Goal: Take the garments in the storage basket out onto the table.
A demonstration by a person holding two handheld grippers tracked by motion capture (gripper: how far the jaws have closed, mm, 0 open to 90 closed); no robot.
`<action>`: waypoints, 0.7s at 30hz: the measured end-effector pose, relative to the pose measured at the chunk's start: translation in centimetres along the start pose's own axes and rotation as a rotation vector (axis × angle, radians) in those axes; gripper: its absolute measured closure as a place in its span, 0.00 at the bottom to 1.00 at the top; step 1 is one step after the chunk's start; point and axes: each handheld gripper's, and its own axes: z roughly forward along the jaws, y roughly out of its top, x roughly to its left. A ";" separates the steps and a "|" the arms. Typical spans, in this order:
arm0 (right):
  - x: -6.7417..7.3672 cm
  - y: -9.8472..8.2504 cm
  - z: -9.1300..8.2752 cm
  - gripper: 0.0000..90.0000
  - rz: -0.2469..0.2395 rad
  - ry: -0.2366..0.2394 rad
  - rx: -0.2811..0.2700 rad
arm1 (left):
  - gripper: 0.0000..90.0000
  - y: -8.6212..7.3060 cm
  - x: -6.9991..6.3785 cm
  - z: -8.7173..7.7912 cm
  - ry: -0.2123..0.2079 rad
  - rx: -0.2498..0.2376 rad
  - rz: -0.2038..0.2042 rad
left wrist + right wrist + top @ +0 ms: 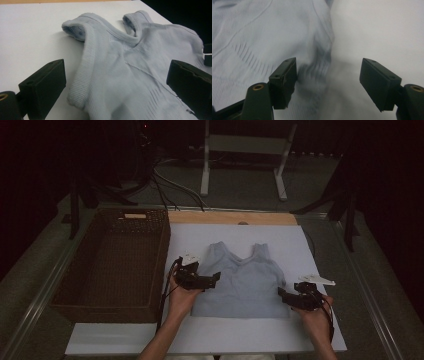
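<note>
the dark woven wicker basket [116,265] stands at nine o'clock on the worktop [320,330], its inside bare, and a pale tag on its far rim is too small to read. next to it the left gripper [204,279] has its jaws spread wide over the armhole edge of the pale blue ribbed knit vest [245,280], pressing on nothing. the vest lies flat at the middle of the white sheet, straps pointing to twelve o'clock. at four o'clock the right gripper [286,296] stands apart too, the vest's side hem between its jaws but loose. i'd worry that a shallow bite takes only one layer, or that uneven pulls bunch the cloth. no brand or writing shows on the vest.
</note>
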 end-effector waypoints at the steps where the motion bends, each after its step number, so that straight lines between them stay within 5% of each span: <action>1: 0.0 -0.2 -0.2 0.33 -0.002 0.002 -0.001 | 0.04 -0.1 -0.1 -0.1 -0.007 -0.006 0.001; 21: 0.0 -2.1 -1.0 0.37 0.008 0.053 0.025 | 0.05 -3.2 -0.5 -2.8 -0.028 -0.001 0.025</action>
